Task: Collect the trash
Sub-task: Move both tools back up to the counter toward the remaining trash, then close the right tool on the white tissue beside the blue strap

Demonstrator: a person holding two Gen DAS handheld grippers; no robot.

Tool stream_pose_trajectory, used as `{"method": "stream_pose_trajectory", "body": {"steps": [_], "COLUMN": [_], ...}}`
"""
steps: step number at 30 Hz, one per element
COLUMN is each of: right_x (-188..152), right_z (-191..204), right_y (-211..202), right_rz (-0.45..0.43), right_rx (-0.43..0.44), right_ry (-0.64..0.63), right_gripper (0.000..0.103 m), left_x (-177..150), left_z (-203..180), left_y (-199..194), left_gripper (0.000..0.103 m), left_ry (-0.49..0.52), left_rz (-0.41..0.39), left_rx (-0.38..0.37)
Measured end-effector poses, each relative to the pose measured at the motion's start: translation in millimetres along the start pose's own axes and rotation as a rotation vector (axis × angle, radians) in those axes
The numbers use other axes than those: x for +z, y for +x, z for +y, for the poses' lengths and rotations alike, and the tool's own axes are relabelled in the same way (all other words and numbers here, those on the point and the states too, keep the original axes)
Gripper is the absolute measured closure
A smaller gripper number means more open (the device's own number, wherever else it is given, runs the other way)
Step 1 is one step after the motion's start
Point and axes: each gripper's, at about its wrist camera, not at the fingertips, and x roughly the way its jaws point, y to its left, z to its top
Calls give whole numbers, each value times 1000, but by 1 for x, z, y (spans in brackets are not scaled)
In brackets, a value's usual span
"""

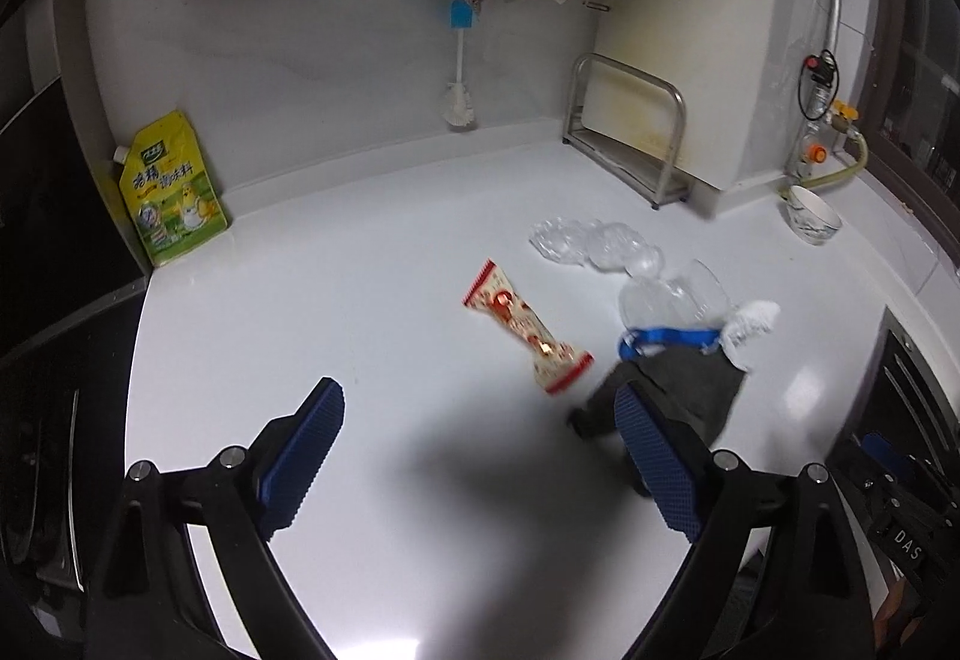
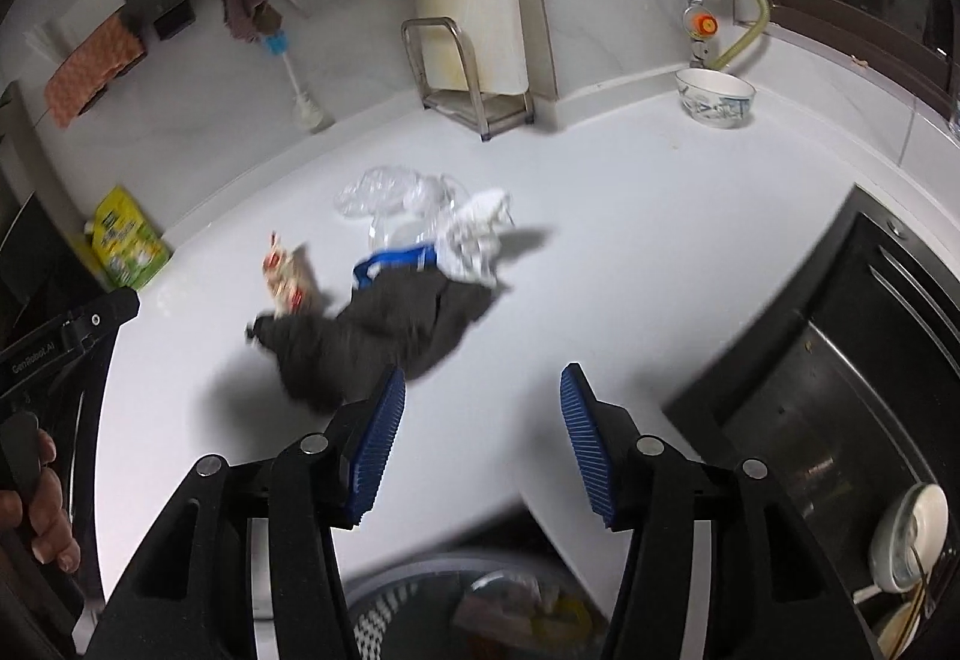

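A red-and-white snack wrapper lies on the white counter. Right of it are crumpled clear plastic, a clear plastic bag, a blue strap, crumpled white paper and a dark grey cloth. My left gripper is open and empty above the counter, short of the wrapper. In the right wrist view the same pile shows: wrapper, plastic, paper, cloth. My right gripper is open and empty, just short of the cloth.
A yellow seasoning pouch leans at the back left. A metal rack, a bottle brush and a bowl stand along the back. A bin with trash sits below the counter edge. A sink with dishes is at the right.
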Motion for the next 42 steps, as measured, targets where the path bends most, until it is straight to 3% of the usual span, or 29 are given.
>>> {"method": "stream_pose_trajectory", "body": {"steps": [13,25,27,30,32,42], "right_x": [49,66,67,68,67,61], "right_z": [12,12,11,11,11,6], "right_y": [84,128,130,133,134,106], "right_rz": [20,48,42,48,52,-1], "right_rx": [-40,-84,-76,-66,-61,-72], "right_ry": [61,107,114,111,104,107], "right_gripper": [47,47,52,71,90,93], "left_x": [33,29,28,27,26,23], "left_z": [7,13,13,11,8,-6], "left_y": [93,117,119,123,125,144], "left_gripper": [13,13,13,13,13,13], "left_ry": [22,19,16,20,22,21], "left_rz": [58,102,107,112,118,159], "left_rx": [-46,-39,-39,-34,-35,-43]}}
